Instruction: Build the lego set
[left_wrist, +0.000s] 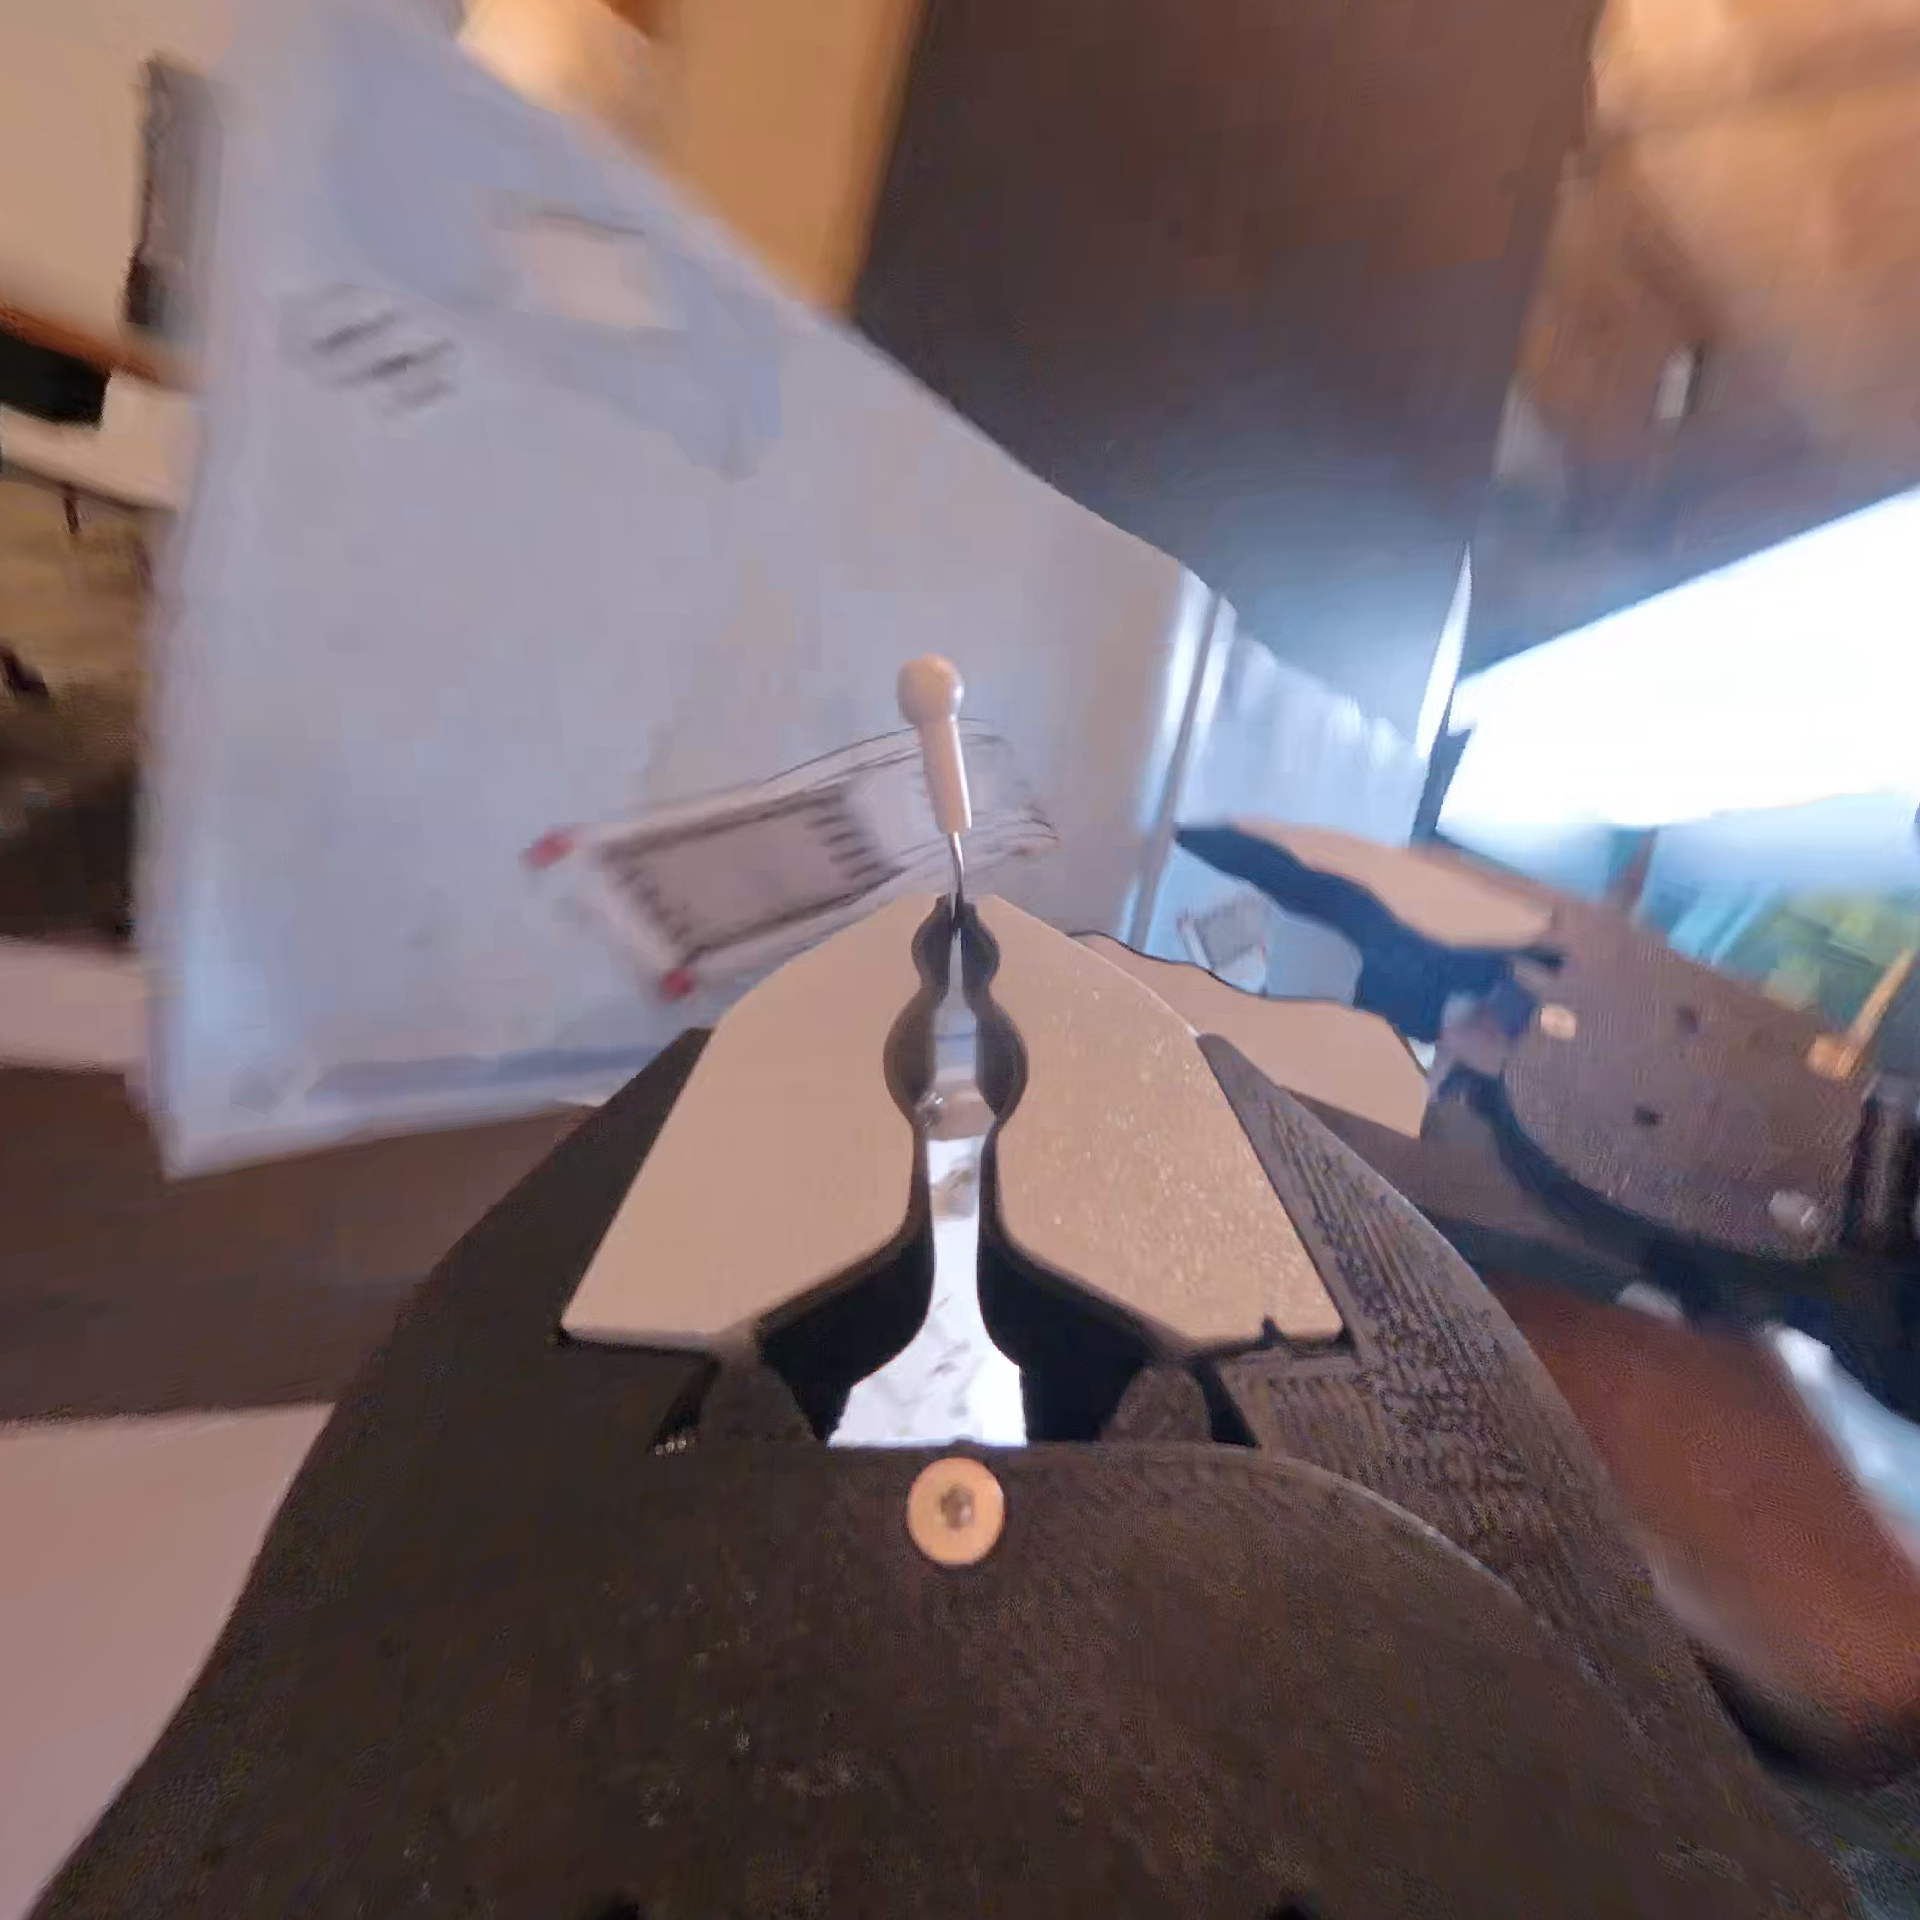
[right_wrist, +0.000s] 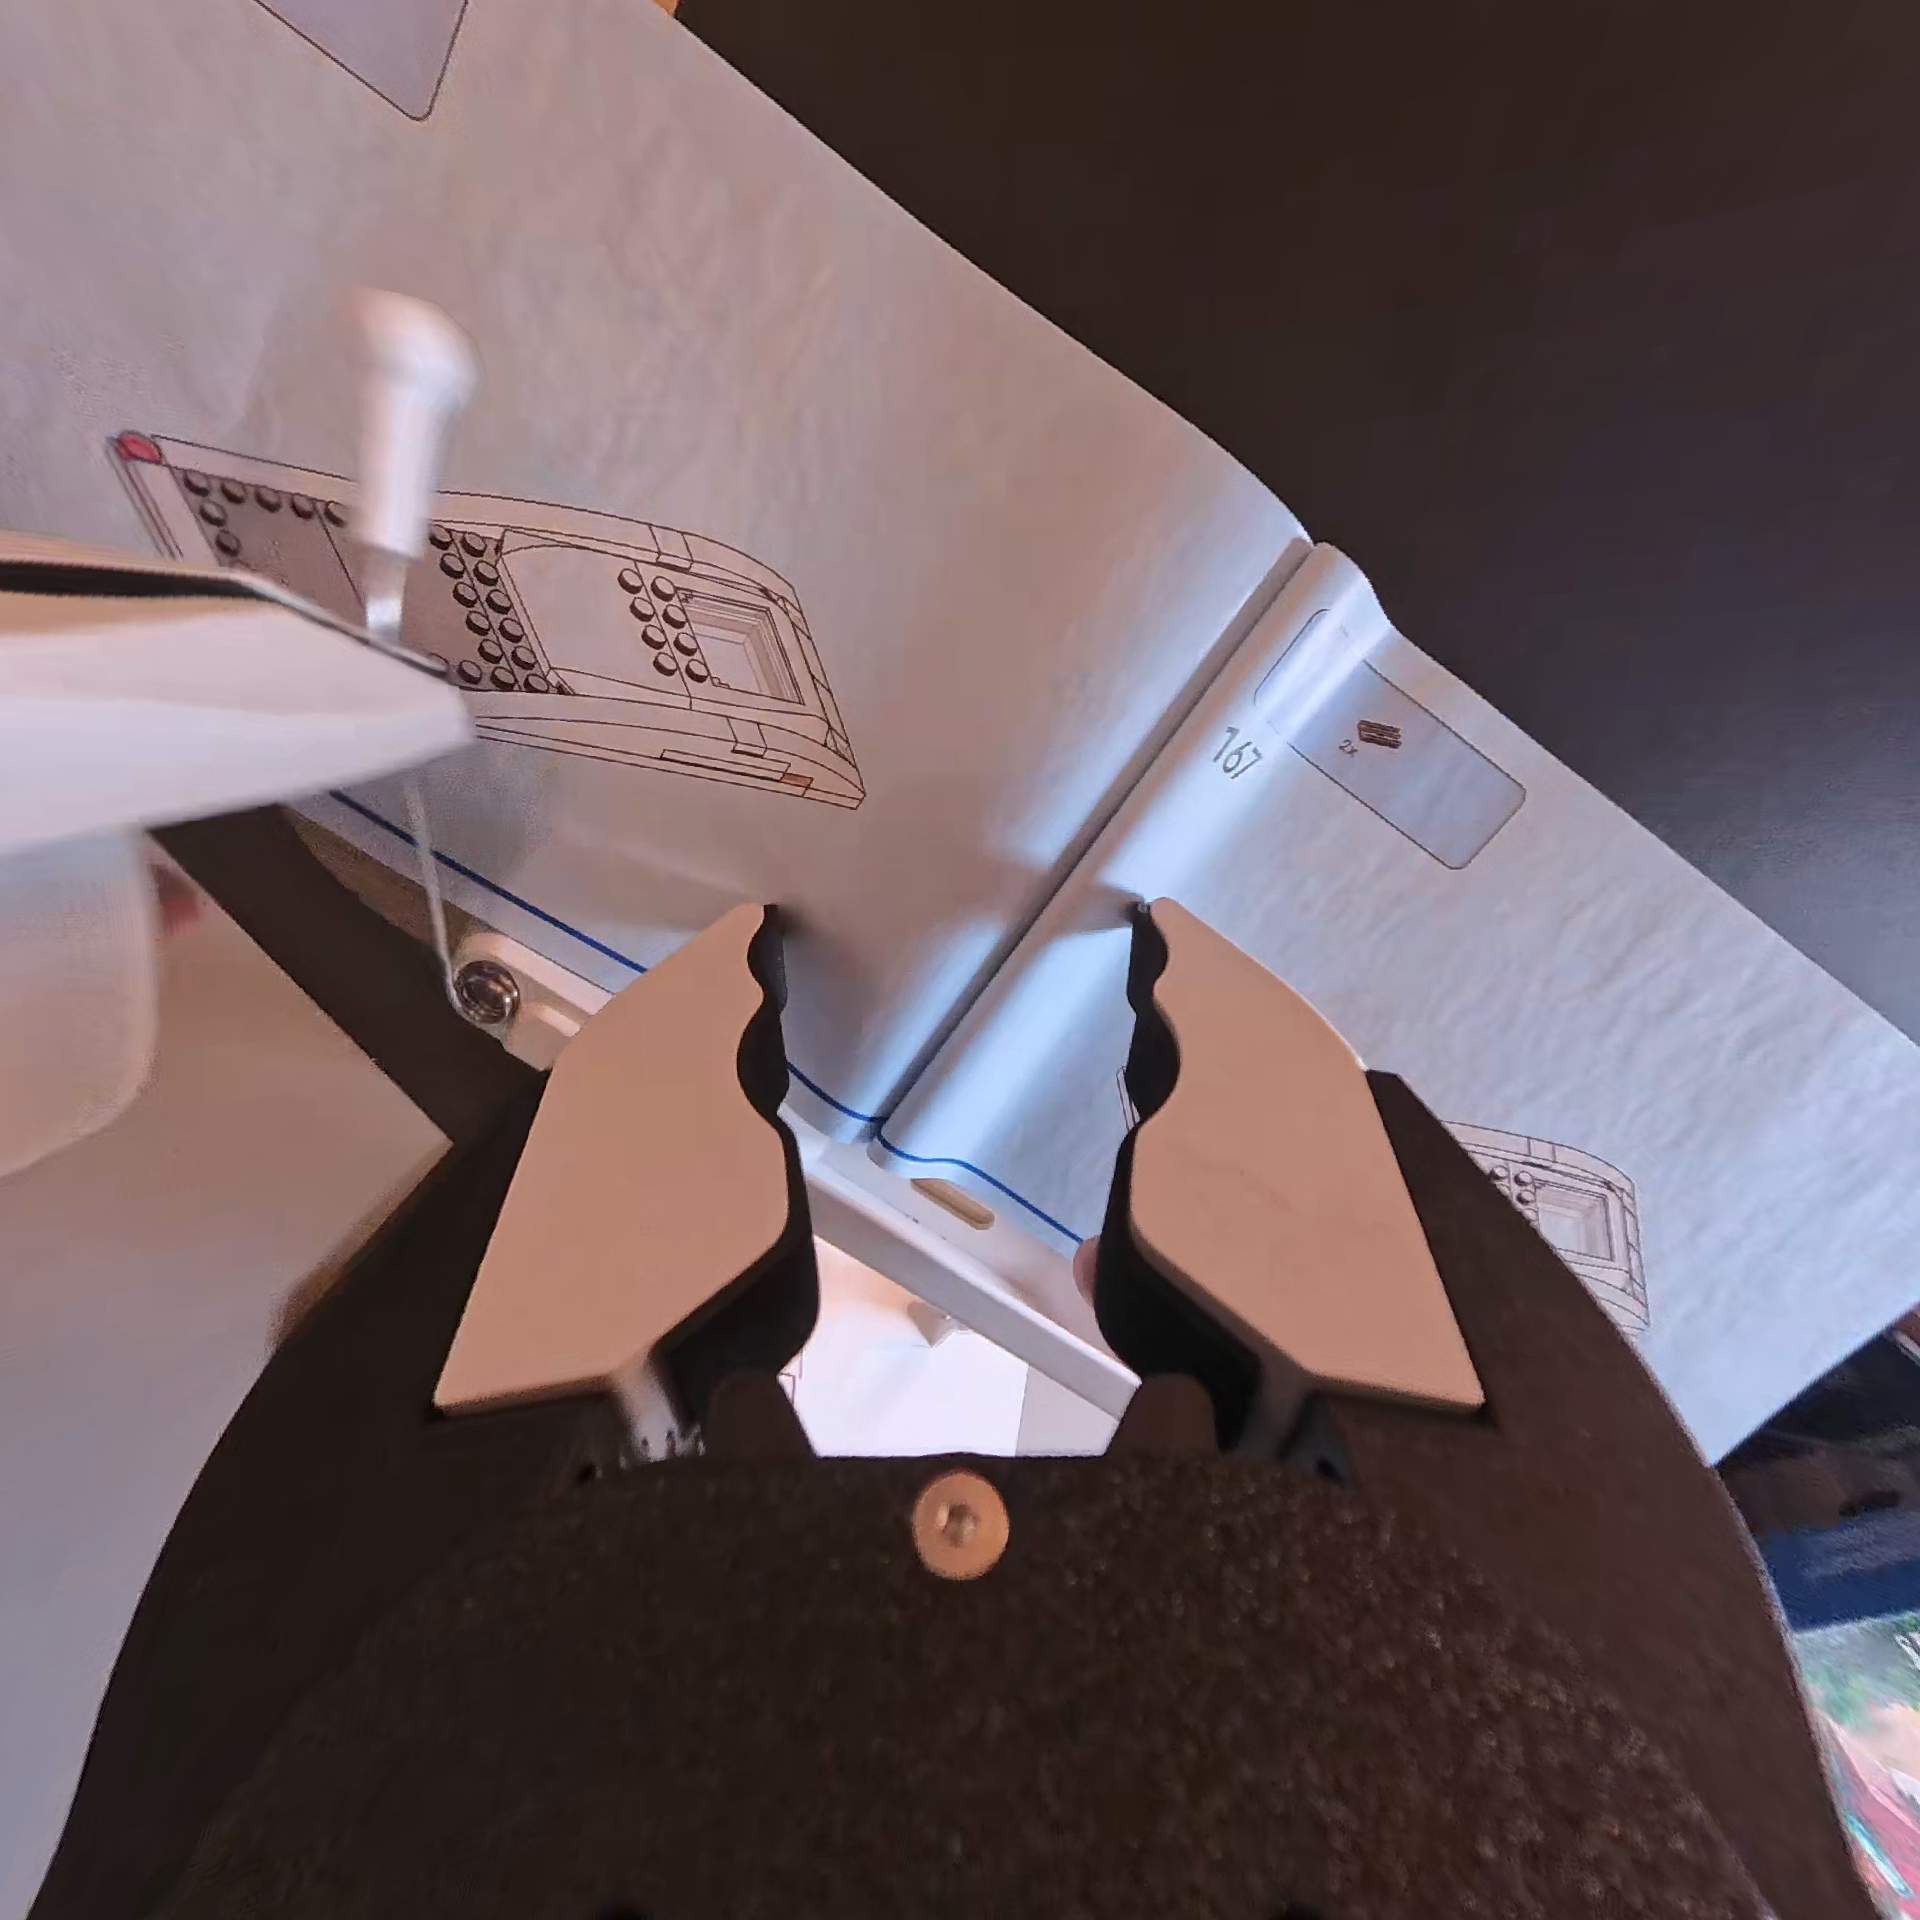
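My left gripper (left_wrist: 954, 909) is shut on the thin metal wire of a small white knob-headed pin (left_wrist: 935, 727), which stands up from the fingertips. The view behind it is blurred. The same pin (right_wrist: 400, 416) shows in the right wrist view, upright at the tip of the left gripper (right_wrist: 416, 649). My right gripper (right_wrist: 956, 914) is open with nothing between its fingers, close over the fold of the open light-blue instruction booklet (right_wrist: 935, 520). The booklet (left_wrist: 468, 520) also shows in the left wrist view, and the right gripper (left_wrist: 1455, 987) lies to the right there.
A thin thread (right_wrist: 431, 883) hangs from the left gripper down to a small metal ring (right_wrist: 486, 992) on a white holder (right_wrist: 966, 1278) under the booklet. Dark brown surface (right_wrist: 1455, 260) lies behind the booklet. A coloured box edge (right_wrist: 1870, 1714) is at the far right.
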